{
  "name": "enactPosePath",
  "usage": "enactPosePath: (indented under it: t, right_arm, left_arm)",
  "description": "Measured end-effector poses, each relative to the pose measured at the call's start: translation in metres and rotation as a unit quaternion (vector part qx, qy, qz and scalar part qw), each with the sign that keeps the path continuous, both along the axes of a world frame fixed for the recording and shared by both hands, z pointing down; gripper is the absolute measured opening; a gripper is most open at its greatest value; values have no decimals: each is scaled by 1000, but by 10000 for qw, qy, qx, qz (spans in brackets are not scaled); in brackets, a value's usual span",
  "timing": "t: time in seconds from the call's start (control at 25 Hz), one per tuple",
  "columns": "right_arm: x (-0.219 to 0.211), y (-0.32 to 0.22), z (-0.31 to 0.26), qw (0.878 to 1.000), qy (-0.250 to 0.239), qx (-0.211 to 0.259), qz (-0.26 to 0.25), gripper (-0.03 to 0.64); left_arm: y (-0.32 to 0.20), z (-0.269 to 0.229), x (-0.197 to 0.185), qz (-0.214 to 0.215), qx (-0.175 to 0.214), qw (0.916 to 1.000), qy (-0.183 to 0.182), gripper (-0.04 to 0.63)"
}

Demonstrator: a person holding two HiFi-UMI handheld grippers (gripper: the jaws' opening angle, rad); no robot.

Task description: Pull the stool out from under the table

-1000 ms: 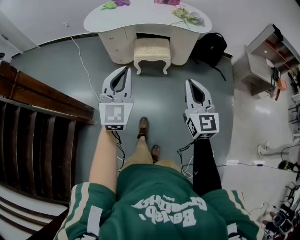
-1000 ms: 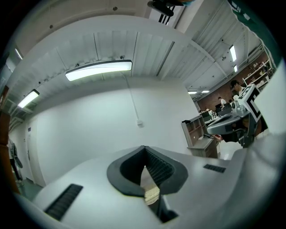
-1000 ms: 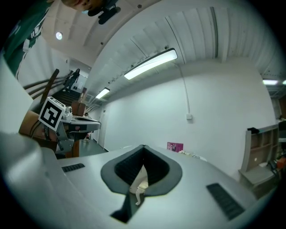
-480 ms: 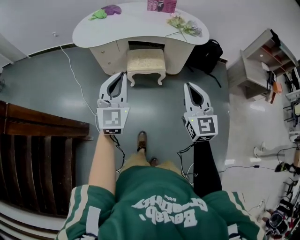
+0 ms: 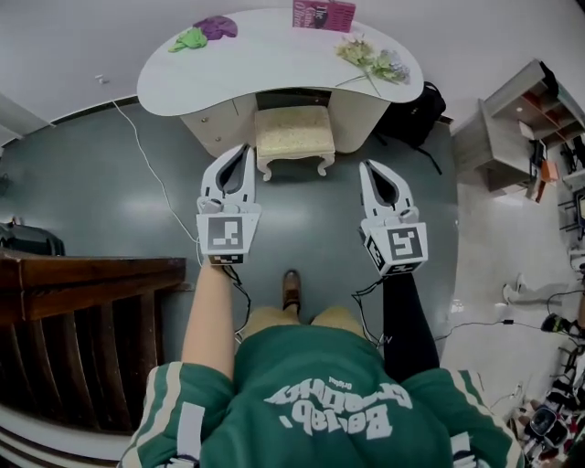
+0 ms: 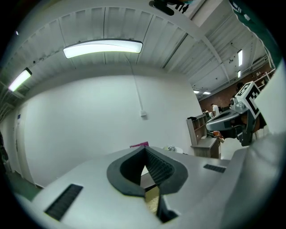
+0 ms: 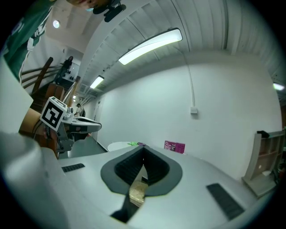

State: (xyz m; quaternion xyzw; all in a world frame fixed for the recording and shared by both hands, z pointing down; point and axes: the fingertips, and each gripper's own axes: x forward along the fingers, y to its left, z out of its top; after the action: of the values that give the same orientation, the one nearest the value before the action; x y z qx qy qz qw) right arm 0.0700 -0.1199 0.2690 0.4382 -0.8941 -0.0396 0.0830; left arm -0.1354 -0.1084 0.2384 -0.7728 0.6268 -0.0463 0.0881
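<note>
A cream stool (image 5: 293, 133) with a padded seat and curved legs stands half under the white kidney-shaped dressing table (image 5: 228, 69). My left gripper (image 5: 242, 149) hangs in the air just left of the stool's front corner, jaws shut and empty. Right of the stool, my right gripper (image 5: 369, 165) is also shut with nothing in it. Neither touches the stool. Through each gripper view's narrow jaw slit a sliver of the stool (image 6: 153, 200) (image 7: 137, 192) shows.
On the tabletop lie a pink book (image 5: 324, 15), dried flowers (image 5: 370, 59) and green and purple items (image 5: 205, 33). A black backpack (image 5: 423, 110) leans right of the table. A white cable (image 5: 151, 160) crosses the floor at left. Dark wooden stairs (image 5: 73, 338) lie left, shelving (image 5: 516, 119) right.
The person has stepped forward: the table and stool now sit closer, and both grippers have come up beside the stool's front corners. Both stay shut.
</note>
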Motion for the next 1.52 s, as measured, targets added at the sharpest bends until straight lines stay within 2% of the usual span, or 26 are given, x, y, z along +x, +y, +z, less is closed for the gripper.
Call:
enactPosePath:
  t: [0.16,0.32,0.48,0.88,1.04,1.2,1.36,1.52]
  right_arm:
    - [-9,-16,12,9999,-23,-110,68,9]
    - [-9,-36,24,9997,21,-223,76,9]
    - [-5,-63,38,9994,23,-340,71,9]
    - [-5,-183,97,9967,18,-639,-490,9]
    - [-17,-228,125,9951,118,-678,-709,9]
    - [-25,-248,164,9933,205,-834,-777,9]
    - [-28,-261,214,9885,259,-1304,-726,80]
    - [-44,-267,263,9842,443,-1542,-751,138]
  left_arm:
    - [-20,12,-8,108,-94,9999,-39,15]
    - [-43,16,-11,128,-30,9999,68,15]
    - [-69,32,-10,80,-168,9998,82,15]
    - [-178,82,7,-179,-377,9990,-154,15]
    - [-215,113,-1,-376,-558,9976,-145,15]
    - [-230,146,-14,-510,-680,9963,-146,15]
    - [-249,187,-23,-472,-949,9942,-203,15]
    - [-271,232,-38,-467,-996,9939,-104,17]
